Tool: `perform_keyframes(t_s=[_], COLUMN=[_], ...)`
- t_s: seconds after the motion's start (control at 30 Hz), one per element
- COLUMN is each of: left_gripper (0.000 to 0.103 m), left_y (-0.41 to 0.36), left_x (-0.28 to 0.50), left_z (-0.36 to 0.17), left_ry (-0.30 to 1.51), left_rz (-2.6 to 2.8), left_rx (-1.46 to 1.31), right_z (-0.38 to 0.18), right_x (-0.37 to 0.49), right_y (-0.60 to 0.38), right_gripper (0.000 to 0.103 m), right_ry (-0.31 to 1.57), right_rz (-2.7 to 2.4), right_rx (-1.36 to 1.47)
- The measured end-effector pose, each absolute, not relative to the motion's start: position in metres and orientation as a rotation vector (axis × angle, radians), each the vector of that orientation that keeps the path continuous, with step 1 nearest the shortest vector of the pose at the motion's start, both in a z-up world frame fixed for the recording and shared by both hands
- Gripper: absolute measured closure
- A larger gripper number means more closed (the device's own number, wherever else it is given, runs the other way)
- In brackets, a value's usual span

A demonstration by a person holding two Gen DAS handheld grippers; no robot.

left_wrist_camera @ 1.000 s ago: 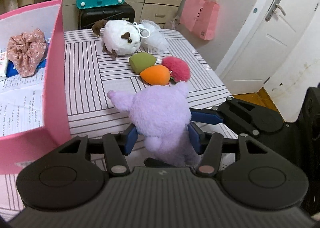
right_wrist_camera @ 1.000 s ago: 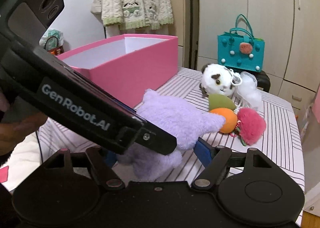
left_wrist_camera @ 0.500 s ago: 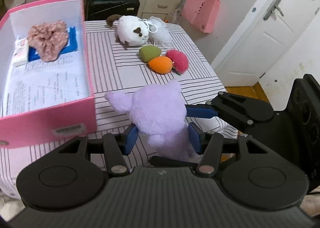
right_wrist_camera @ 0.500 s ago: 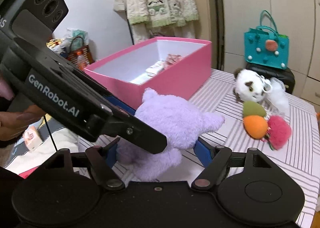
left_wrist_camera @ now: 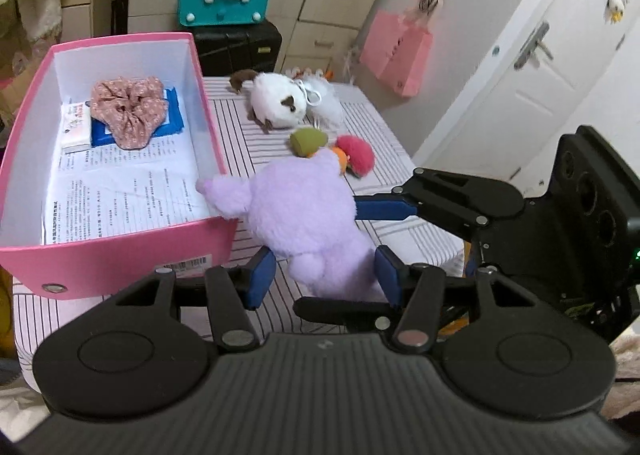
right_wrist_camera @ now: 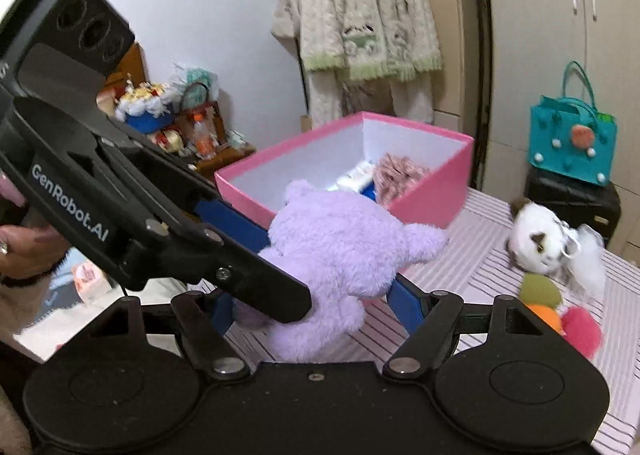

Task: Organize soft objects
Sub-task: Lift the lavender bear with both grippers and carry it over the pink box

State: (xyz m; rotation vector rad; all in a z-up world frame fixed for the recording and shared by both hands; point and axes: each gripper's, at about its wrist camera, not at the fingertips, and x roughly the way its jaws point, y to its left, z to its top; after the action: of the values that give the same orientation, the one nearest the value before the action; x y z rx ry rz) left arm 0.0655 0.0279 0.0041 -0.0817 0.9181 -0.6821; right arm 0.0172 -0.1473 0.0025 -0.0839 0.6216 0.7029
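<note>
Low in the left wrist view: left hand-held gripper, blue fingers squeezing the bottom of the purple plush toy. From the middle right of that view, right hand-held gripper also grasping the same toy, one blue finger pressed into its side. Same seen in the right wrist view: right hand-held gripper clamped on the purple plush toy. Toy held up in the middle, one ear touching the near corner of the pink box. Inside the box, upper left: pink scrunchie on top of a blue pack. Farther back on the striped surface: green puff, red pom-pom, white plush toy.
</note>
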Motion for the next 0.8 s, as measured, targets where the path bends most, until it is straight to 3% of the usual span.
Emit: perform_keyframes(t_s=[0.4, 0.8], left_gripper=[0.051, 0.051], left_y=[0.061, 0.103], left_x=[0.086, 0.164], left_z=[0.021, -0.001], left_ry=[0.815, 0.865], left_rz=[-0.649, -0.537], left_rx=[-0.115, -0.231], right_z=[0.024, -0.004], right_x=[0.067, 0.149], right_y=[-0.114, -0.072], right_gripper=[0.027, 0.029], right_ry=[0.546, 0.658], right_rz=[0.760, 0.761], right_rx=[-0.121, -0.078])
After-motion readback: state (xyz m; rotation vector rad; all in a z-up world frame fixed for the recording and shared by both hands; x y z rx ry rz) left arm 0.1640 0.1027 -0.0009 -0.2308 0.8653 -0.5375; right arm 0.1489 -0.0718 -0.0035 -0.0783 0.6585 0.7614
